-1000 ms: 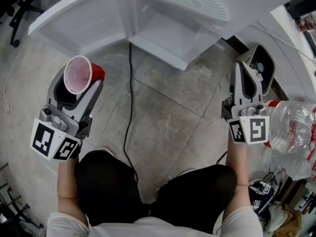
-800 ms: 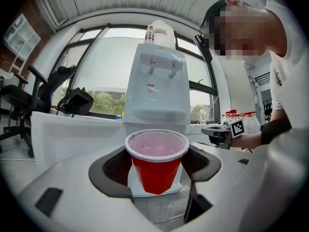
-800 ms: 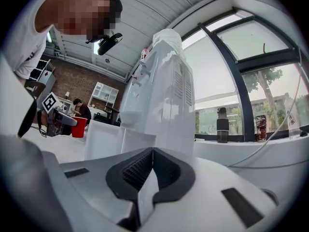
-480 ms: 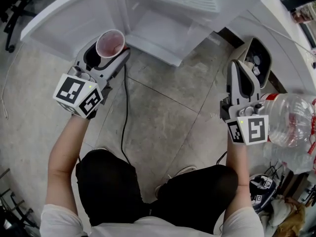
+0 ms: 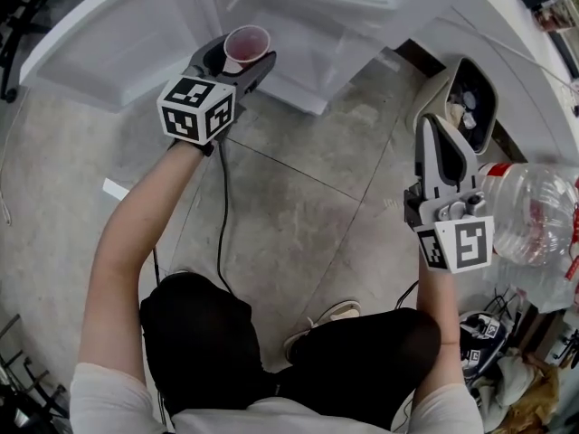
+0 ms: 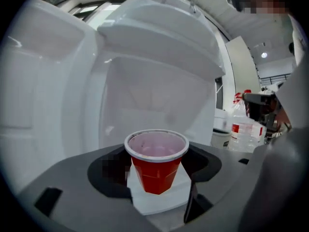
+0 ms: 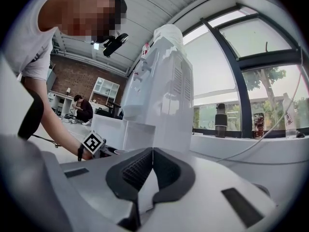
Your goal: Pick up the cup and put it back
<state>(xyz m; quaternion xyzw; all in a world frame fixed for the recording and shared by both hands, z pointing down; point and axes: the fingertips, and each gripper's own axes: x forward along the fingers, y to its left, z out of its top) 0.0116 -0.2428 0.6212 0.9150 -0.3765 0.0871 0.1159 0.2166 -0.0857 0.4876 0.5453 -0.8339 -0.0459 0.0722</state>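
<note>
The red cup (image 5: 247, 42), white-rimmed, pale inside and with nothing in it, stands upright between the jaws of my left gripper (image 5: 237, 61), which is shut on its lower body. In the left gripper view the cup (image 6: 157, 164) is held in front of the recess of the white water dispenser (image 6: 154, 66). Seen from the head view, it hangs just before the dispenser's lower ledge (image 5: 298, 57). My right gripper (image 5: 436, 127) hangs over the floor at the right, jaws closed together (image 7: 152, 151) on nothing.
A black cable (image 5: 223, 215) runs across the stone floor from the dispenser toward my legs. A large clear water bottle (image 5: 534, 229) lies at the right, with an open bin (image 5: 474, 98) beyond it. More bottles (image 6: 241, 128) stand beside the dispenser.
My left gripper has carried the cup forward and to the right, from over the floor up to the dispenser's front. The right gripper has barely moved.
</note>
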